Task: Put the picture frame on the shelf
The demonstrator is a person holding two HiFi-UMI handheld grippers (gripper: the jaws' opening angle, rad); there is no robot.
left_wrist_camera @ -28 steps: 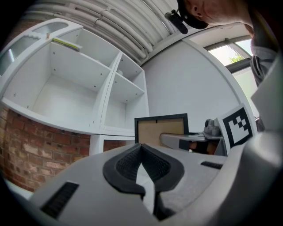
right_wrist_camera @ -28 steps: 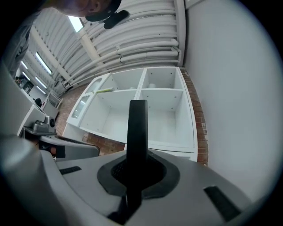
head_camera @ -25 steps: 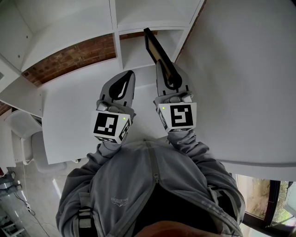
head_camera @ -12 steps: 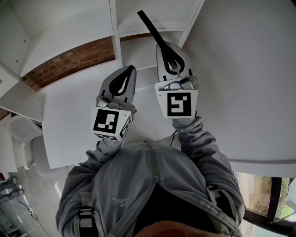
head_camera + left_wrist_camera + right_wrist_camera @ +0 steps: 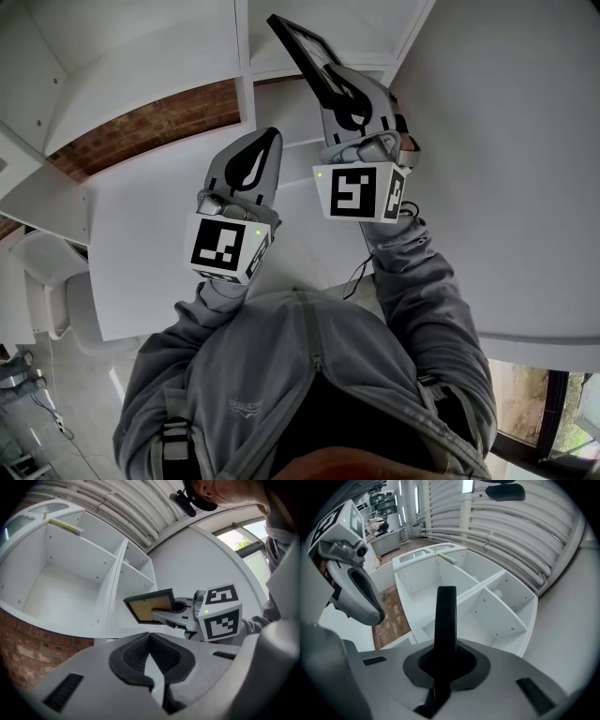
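The picture frame [image 5: 302, 42] is black-edged with a brown board face [image 5: 151, 607]. My right gripper [image 5: 337, 77] is shut on its lower edge and holds it up in front of the white shelf unit [image 5: 323, 21]. In the right gripper view the frame [image 5: 446, 616] stands edge-on, clamped between the jaws, and points at the shelf's middle divider [image 5: 480, 588]. My left gripper [image 5: 269, 136] hangs lower and to the left, shut with nothing in it. From the left gripper view the right gripper [image 5: 164, 617] and frame hover just before the shelf's right column of compartments [image 5: 133, 581].
The shelf's open compartments [image 5: 440, 581] show no contents. A white tabletop [image 5: 178, 225] lies under both grippers, with a brick wall [image 5: 159, 122] behind it. A white wall [image 5: 506, 141] stands at the right, and a white chair [image 5: 52, 281] at the table's left.
My right gripper has lifted the frame and carried it forward to the shelf, tilting it so its face shows. The left gripper has risen a little.
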